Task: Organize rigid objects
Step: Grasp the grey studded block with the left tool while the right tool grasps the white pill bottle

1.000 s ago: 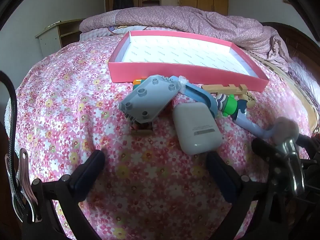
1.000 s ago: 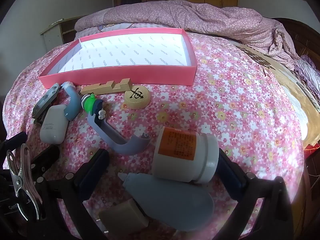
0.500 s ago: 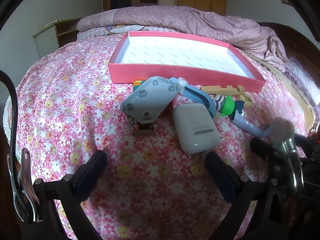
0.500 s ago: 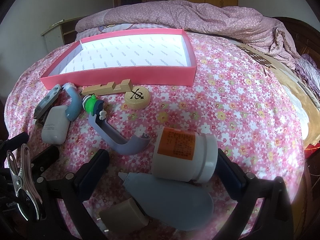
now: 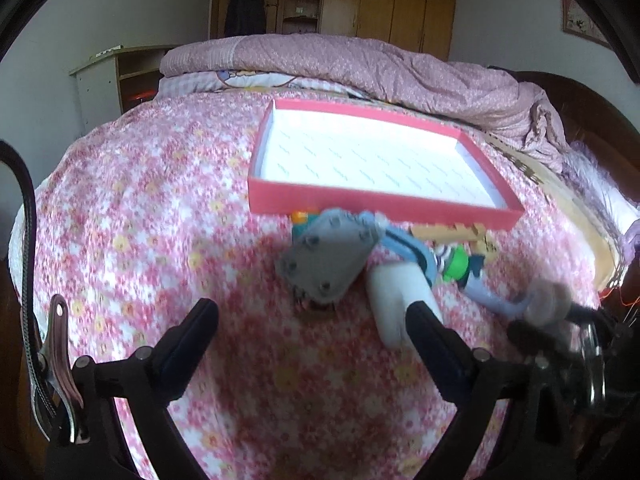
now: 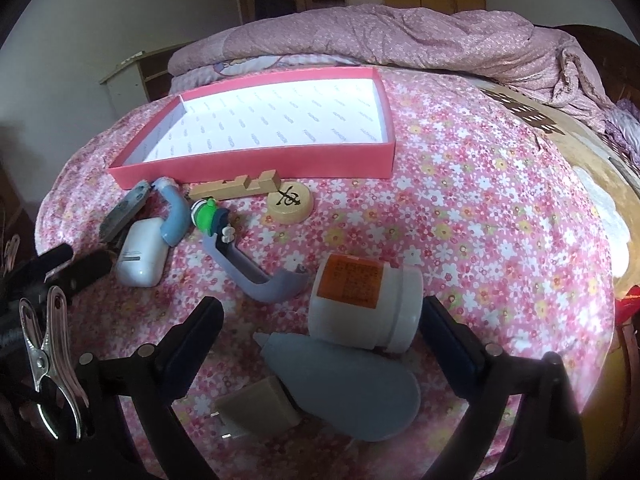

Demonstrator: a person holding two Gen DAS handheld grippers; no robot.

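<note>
Both claws hover low over the bedspread [image 6: 480,184], spread wide, empty: left gripper [image 5: 312,328] behind a blurred, probably white case [image 5: 400,300]; right gripper [image 6: 320,324] flanking the white jar [image 6: 364,300], pink tray [image 6: 256,164] beyond.

Motion blur is smearing the grey plate [image 5: 326,262] and white case [image 5: 400,300] lying below the pink tray [image 5: 376,202]. An orange-and-teal piece [image 5: 301,222] is hiding under that plate. The tan plug's [image 6: 256,406] prongs are disappearing behind the right gripper's finger [image 6: 188,340].
</note>
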